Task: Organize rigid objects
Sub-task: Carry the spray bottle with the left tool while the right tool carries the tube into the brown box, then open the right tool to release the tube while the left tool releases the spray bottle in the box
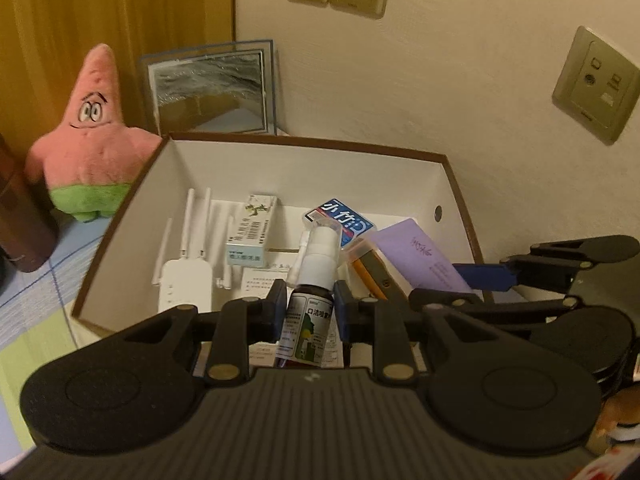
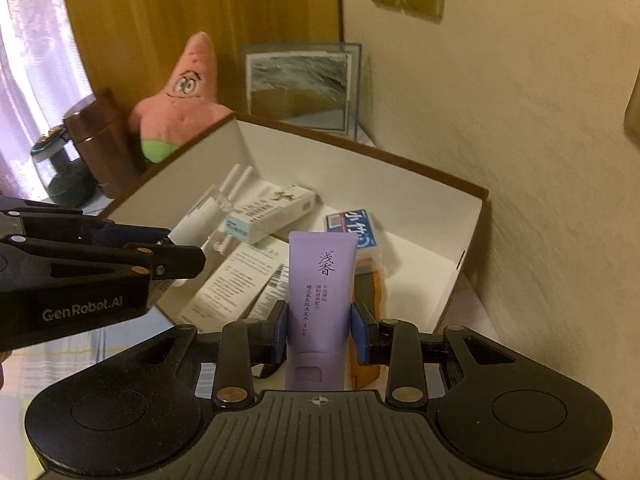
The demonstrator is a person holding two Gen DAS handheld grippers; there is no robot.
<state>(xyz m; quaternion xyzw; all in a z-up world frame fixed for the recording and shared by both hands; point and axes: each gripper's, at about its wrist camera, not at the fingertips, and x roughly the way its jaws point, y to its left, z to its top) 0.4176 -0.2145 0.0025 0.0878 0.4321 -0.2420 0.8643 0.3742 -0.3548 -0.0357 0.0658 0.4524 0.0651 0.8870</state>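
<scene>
A small brown spray bottle (image 1: 316, 252) with a white nozzle is clamped between the blue pads of my left gripper (image 1: 310, 308), just above the near part of an open box (image 1: 304, 142) with a brown rim and white walls. My right gripper (image 2: 320, 320) is shut on a lilac tube (image 2: 320, 280), held upright over the same box (image 2: 360, 148). In the left wrist view the right gripper (image 1: 468, 286) comes in from the right with the tube (image 1: 424, 256). The left gripper (image 2: 172, 246) shows at the left of the right wrist view with the bottle's nozzle (image 2: 196, 224).
In the box lie a white router with antennas (image 1: 184, 276), a green-and-white carton (image 1: 250, 232), a blue pack (image 1: 344, 220), an orange item (image 1: 368, 268) and paper leaflets (image 2: 232, 280). A pink star plush (image 1: 86, 136), a mirror (image 1: 210, 88) and a brown canister (image 2: 100, 140) stand behind and left of it.
</scene>
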